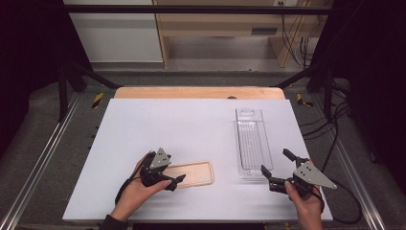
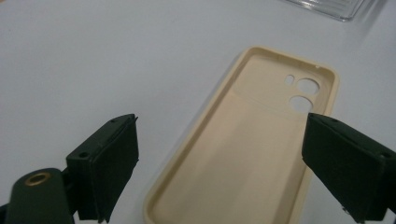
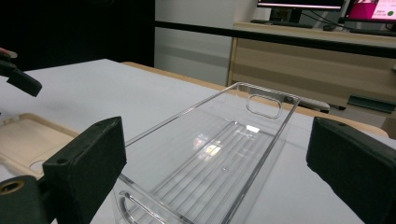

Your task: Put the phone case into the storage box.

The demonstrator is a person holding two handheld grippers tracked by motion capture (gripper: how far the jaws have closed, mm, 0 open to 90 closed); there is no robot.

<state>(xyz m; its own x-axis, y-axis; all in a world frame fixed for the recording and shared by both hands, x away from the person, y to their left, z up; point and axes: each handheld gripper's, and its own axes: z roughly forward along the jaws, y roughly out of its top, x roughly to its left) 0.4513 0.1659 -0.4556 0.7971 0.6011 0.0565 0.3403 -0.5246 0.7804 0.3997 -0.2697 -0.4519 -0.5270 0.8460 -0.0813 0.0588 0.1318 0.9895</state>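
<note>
Phone case (image 1: 194,173) lies open-side up, near left on table (image 1: 191,124) — light, flexible, we judge; we'd pinch its long rim. Left gripper (image 2: 219,158) fingers wide over it; right gripper (image 3: 215,172) fingers wide before clear tray (image 3: 219,140) — brittle, slippery.

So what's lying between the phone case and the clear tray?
Nothing: in the high view, just a bare strip of white table separates the beige phone case from the clear tray.

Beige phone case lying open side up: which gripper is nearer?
Left. The left gripper is open over the beige phone case; the right gripper, also open, sits at the clear plastic tray's near end.
</note>
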